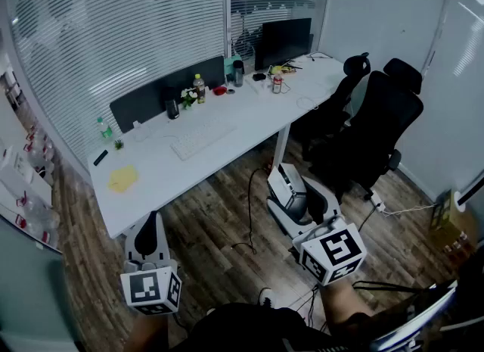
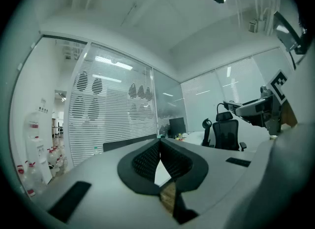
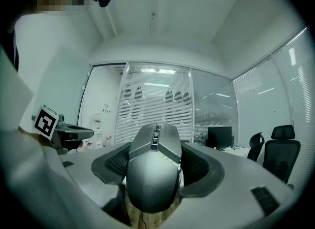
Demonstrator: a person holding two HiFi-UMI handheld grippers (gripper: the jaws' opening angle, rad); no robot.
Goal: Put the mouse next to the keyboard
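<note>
My right tool (image 3: 156, 159) grips the mouse (image 3: 152, 176), well short of the bench (image 1: 249, 116); my left tool (image 2: 160, 148) is closed, empty. I'd carry it level, set it just beside the keyboard (image 1: 203, 140), then release

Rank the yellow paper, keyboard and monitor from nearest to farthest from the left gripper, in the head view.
From the left gripper:
1. yellow paper, near left end of the desk
2. keyboard, middle
3. monitor, far right end
</note>
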